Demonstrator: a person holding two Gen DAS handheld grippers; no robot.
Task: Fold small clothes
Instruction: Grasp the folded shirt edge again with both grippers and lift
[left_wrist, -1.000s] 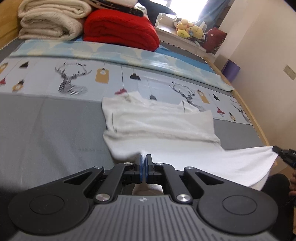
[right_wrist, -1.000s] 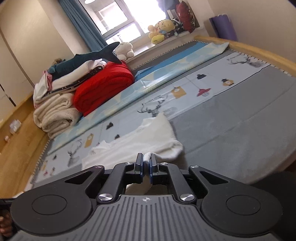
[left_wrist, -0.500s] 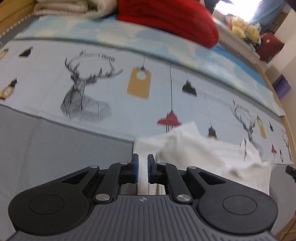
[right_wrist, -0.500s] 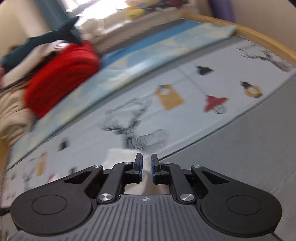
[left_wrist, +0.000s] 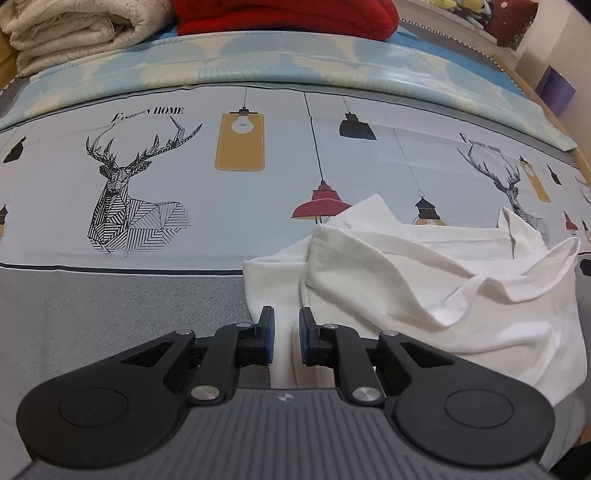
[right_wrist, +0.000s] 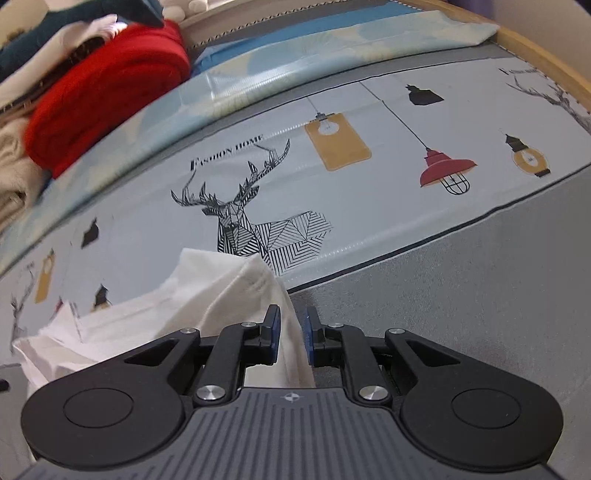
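Note:
A small white garment (left_wrist: 424, 280) lies folded over itself on the bed, its upper layer loose and rumpled. My left gripper (left_wrist: 283, 325) is open just above its left edge, with white cloth showing in the gap between the jaws but not pinched. In the right wrist view the same garment (right_wrist: 177, 306) lies at lower left. My right gripper (right_wrist: 292, 325) is open over its right corner, the cloth lying loose between the jaws.
The bed cover (left_wrist: 155, 295) is grey near me with a pale band printed with deer and lamps (right_wrist: 258, 229). Folded red blanket (right_wrist: 110, 88) and cream blankets (left_wrist: 70, 33) are stacked at the far side. A wooden bed rail (right_wrist: 546, 55) runs along the right.
Both grippers carried the garment's near edge forward over the rest of it, lowered toward the bed, and opened, letting go of the cloth.

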